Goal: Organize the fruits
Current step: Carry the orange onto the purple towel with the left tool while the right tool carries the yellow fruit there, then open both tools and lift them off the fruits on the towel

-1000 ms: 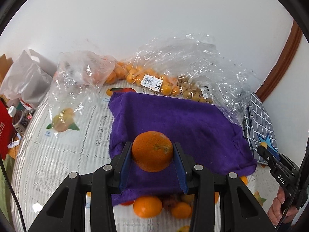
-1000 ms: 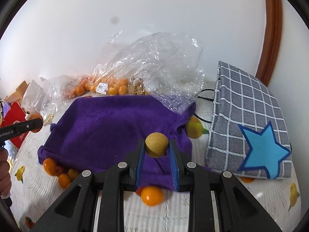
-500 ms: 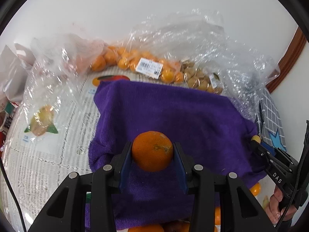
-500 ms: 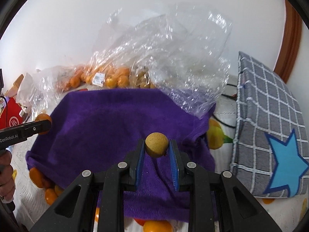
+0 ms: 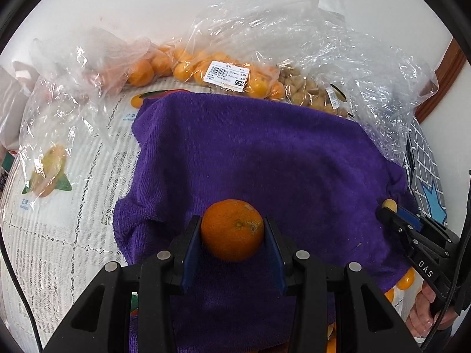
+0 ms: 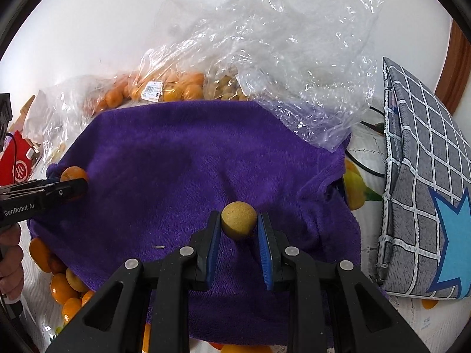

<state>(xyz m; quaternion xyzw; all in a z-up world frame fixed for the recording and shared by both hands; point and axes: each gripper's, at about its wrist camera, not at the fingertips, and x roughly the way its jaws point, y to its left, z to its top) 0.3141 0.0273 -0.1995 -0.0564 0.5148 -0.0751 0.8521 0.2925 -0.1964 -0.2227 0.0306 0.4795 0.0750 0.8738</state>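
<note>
The left gripper [image 5: 232, 231] clamps an orange [image 5: 232, 229] between its blue pads; the right gripper [image 6: 239, 226] pinches a small tan round fruit [image 6: 238, 223]. Both hang over a purple towel [image 5: 265, 161]. Loose oranges [image 6: 63, 291] peek from under its edge at 8 o'clock, mostly hidden. At 12 o'clock, crinkled plastic bags [image 6: 265, 58] blur bagged fruit.

On your table [image 5: 59, 235] the towel [image 5: 265, 161] lies in the middle, the bags of fruit [image 5: 223, 73] behind it against the wall. The checked bag [image 6: 418, 176] stands to its right. Loose fruit [image 6: 61, 288] sits at the towel's near left edge, some partly under it.
</note>
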